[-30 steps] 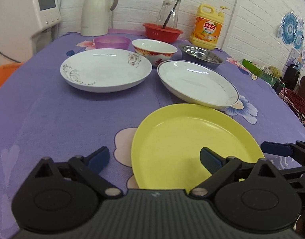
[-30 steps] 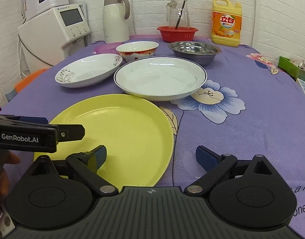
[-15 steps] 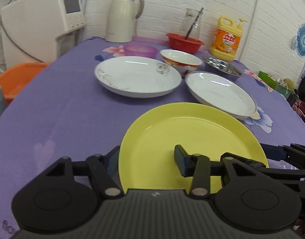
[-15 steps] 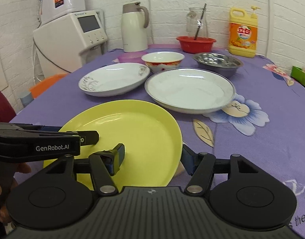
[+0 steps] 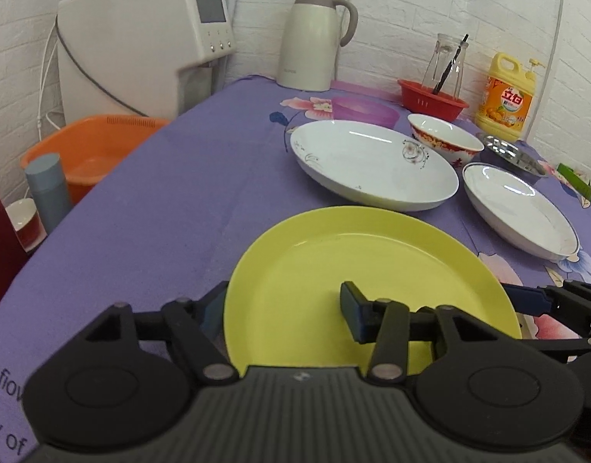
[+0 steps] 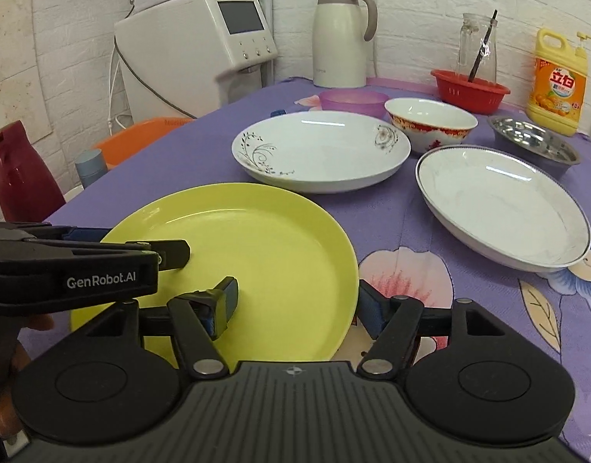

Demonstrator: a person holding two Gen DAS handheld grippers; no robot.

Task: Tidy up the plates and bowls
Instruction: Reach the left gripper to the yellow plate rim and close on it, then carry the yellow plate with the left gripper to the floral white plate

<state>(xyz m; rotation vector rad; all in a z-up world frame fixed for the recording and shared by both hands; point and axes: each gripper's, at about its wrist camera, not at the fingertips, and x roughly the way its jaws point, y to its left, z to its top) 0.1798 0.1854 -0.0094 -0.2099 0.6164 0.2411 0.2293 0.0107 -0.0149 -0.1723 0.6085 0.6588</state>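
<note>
Yellow plate, empty, is clamped by left gripper and right gripper.

Bright, even indoor light fills both views, and colours read clean. White streaks of glare sit on the floral white plate and the blue-rimmed plate, hinting at lamps overhead. Shadows stay soft: just a faint dark band under the yellow plate on the purple surface. The fisheye bends the brick wall and darkens the corners. Focus holds sharp mid-frame, while the detergent bottle label softens slightly towards the edge.
</note>
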